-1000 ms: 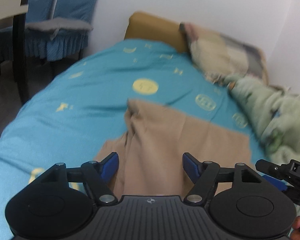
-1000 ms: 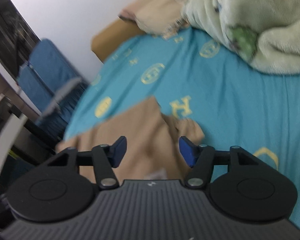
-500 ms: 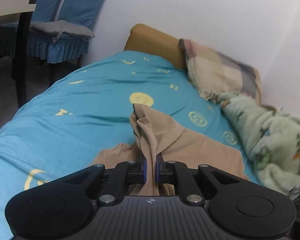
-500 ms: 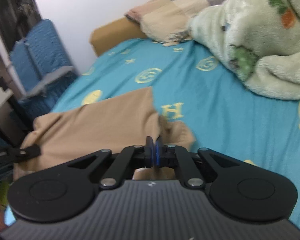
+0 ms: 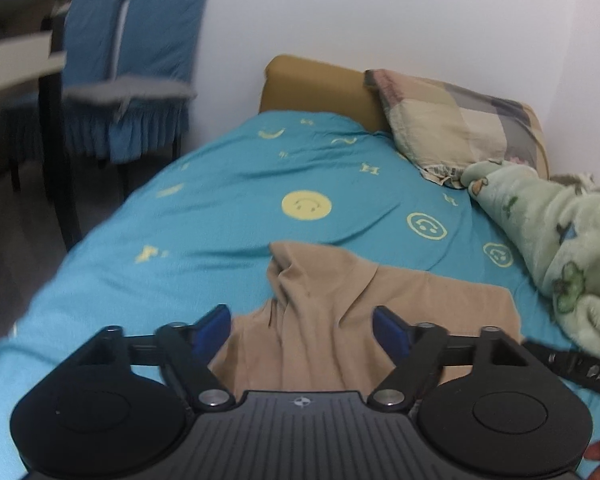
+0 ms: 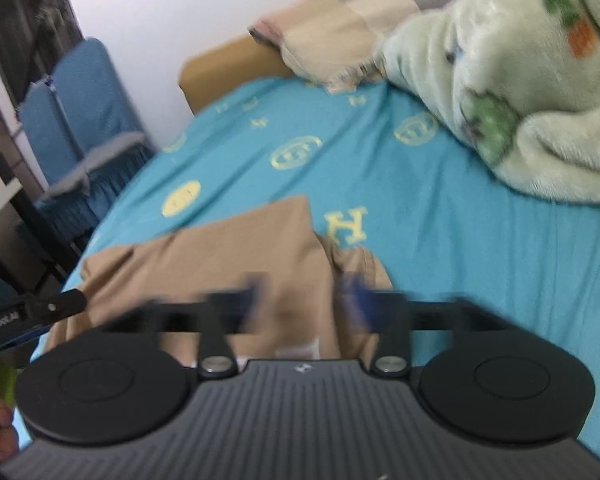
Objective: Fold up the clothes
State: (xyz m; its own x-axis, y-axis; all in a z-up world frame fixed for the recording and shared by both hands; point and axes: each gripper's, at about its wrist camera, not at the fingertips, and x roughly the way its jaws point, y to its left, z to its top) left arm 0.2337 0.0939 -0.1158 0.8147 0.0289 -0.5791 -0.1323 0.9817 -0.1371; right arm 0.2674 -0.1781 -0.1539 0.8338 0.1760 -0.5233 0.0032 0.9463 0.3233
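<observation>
A bed covered by a teal sheet printed with yellow smiley faces and letters (image 5: 228,184) fills both views, against a white wall. At 12 o'clock of the left wrist view sits a mustard-brown headboard cushion (image 5: 316,88); at 1 o'clock a beige-and-grey checked pillow (image 5: 452,124); at 3 o'clock a pale green fleece blanket with small animal prints (image 5: 572,248). At 10 o'clock stands a chair in a blue ruffled cover (image 5: 140,72). The tan, rumpled knit garment (image 5: 324,320) lies on the sheet at 6 o'clock, just ahead of both tools. The left gripper (image 5: 302,326) is opening, its blue pads (image 5: 212,330) wide apart and clear of the cloth lying between them. The right gripper (image 6: 302,300), motion-blurred, is likewise opening over the garment's near edge, gripping nothing.
</observation>
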